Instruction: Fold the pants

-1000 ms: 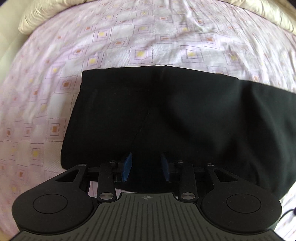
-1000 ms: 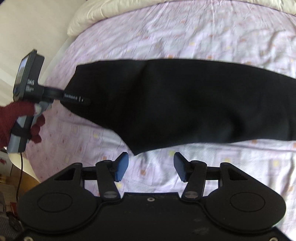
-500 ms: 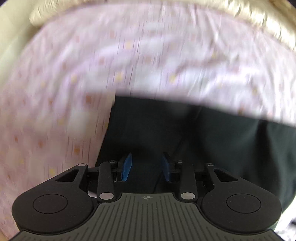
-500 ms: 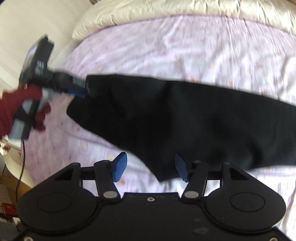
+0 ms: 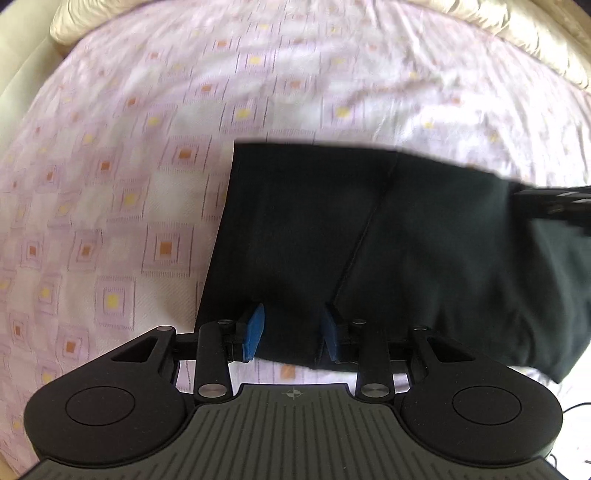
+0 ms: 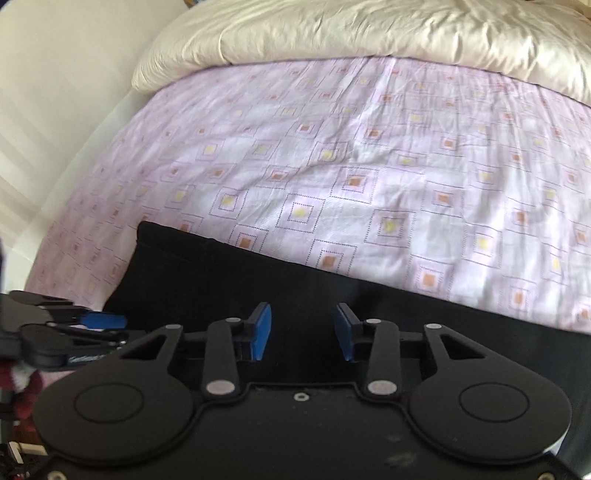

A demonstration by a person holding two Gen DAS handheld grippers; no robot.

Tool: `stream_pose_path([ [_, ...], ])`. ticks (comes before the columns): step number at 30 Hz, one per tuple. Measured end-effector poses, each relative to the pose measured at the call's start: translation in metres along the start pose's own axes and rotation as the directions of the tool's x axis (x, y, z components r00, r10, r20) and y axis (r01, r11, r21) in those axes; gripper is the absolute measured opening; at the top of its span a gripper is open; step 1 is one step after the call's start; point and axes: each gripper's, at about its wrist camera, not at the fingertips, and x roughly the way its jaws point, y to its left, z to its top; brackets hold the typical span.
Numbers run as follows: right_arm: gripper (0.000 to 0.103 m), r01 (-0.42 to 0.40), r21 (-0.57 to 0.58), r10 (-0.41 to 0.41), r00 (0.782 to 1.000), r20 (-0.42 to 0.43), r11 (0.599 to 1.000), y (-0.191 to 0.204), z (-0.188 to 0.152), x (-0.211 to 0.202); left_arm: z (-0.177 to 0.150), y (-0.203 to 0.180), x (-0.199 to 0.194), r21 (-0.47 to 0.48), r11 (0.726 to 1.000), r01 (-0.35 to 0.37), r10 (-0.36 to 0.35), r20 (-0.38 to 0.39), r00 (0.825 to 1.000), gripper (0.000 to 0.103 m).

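**Black trousers lie crosswise under both grippers**

Left wrist view: black soft-fabric pants (image 5: 388, 243) lie flat on the lilac bedsheet printed with small squares (image 5: 122, 206), long axis running left to right, squared end to the left. The left gripper (image 5: 291, 330) straddles the near hem, its 2 blue pads parted with cloth between them, not pinched.

Right wrist view: the right gripper (image 6: 303, 329) hovers over the same cloth, jaws apart, gripping nothing; the left tool sits just beside it at the pants' end. A cream satin quilt (image 6: 369, 33) is bunched along the far edge beside a pale wall. Both grippers look equally near.
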Motion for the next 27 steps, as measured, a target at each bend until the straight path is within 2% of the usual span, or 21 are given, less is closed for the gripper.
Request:
stream_pose_path([
  [6, 0.042, 0.034, -0.044, -0.04, 0.988, -0.151, 0.998, 0.01, 0.007, 0.054, 0.027, -0.004, -0.014, -0.03, 0.998, 0.048, -0.045, 0.095, 0.994, 0.034],
  [7, 0.044, 0.04, -0.073, -0.05, 0.99, -0.133, 0.996, 0.015, 0.01, 0.06, 0.034, -0.005, -0.013, -0.036, 0.998, 0.054, -0.05, 0.101, 0.994, 0.034],
  [11, 0.059, 0.045, -0.149, -0.069, 0.985, -0.159, 0.988, 0.028, 0.014, 0.067, 0.055, -0.005, -0.001, -0.061, 0.997, 0.046, -0.038, 0.123, 0.992, 0.034],
  [13, 0.06, 0.04, -0.144, -0.063, 0.986, -0.156, 0.989, 0.025, 0.013, 0.063, 0.061, -0.003, 0.016, -0.079, 0.997, 0.01, -0.002, 0.101, 0.995, 0.034],
  [14, 0.059, 0.024, -0.118, -0.042, 0.988, -0.151, 0.993, 0.023, 0.012, 0.057, 0.062, 0.0, 0.027, -0.085, 0.996, -0.011, 0.017, 0.068, 0.998, 0.033],
  [15, 0.055, 0.003, -0.084, -0.015, 0.99, -0.142, 0.996, 0.019, 0.01, 0.051, 0.061, 0.003, 0.034, -0.082, 0.997, 0.002, 0.003, 0.056, 0.998, 0.034],
  [16, 0.054, -0.011, -0.047, 0.005, 0.991, -0.131, 0.999, 0.015, 0.007, 0.04, 0.06, 0.004, 0.035, -0.07, 0.998, 0.006, -0.001, 0.069, 0.998, 0.034],
  [21, 0.054, -0.049, 0.069, 0.052, 0.998, -0.031, 0.996, -0.008, -0.024, -0.02, 0.06, -0.014, 0.024, 0.025, 0.998, -0.055, 0.054, 0.038, 0.998, 0.033],
  [24, 0.054, -0.066, 0.116, 0.067, 0.998, -0.001, 0.991, -0.021, -0.055, -0.054, 0.045, -0.027, 0.005, 0.028, 1.0, 0.014, -0.016, 0.064, 0.998, 0.033],
  [27, 0.054, -0.05, 0.129, 0.052, 0.999, -0.014, 0.99, -0.027, -0.089, -0.079, 0.022, -0.057, -0.009, 0.077, 0.994, 0.08, -0.086, 0.065, 0.994, 0.034],
])
